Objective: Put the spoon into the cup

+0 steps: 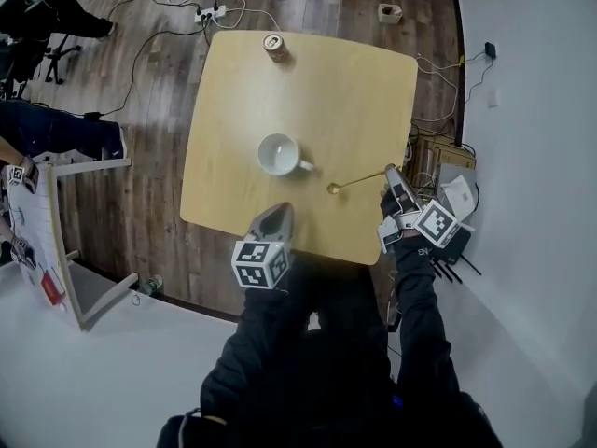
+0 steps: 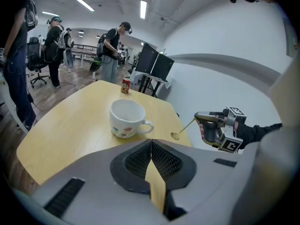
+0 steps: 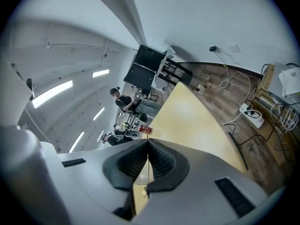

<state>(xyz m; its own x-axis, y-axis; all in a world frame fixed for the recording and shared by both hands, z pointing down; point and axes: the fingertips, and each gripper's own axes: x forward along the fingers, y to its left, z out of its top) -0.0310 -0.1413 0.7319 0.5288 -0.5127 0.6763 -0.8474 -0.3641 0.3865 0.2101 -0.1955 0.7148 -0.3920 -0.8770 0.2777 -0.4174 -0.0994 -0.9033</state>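
Gold-coloured spoon (image 1: 357,181), pinched at its handle tip by the right gripper (image 1: 390,172). The jaws are clamped tight and the bowl points toward the white cup (image 1: 278,154) mid-table (image 1: 354,82). That end grip leaves the bowl free to go in first. The left gripper (image 1: 277,215) hangs closed and empty on the cup's near side, perhaps ready to steady it.

The handle end of the spoon (image 1: 357,181) disappears between the pinched tips of the right gripper (image 1: 393,174), so the exact bite can't be seen from above. In the right gripper view it is only a hair-thin line, its bowl impossible to pick out. The label on the can (image 1: 274,47) is too small to read. The white stand (image 1: 63,231) runs off the left edge.
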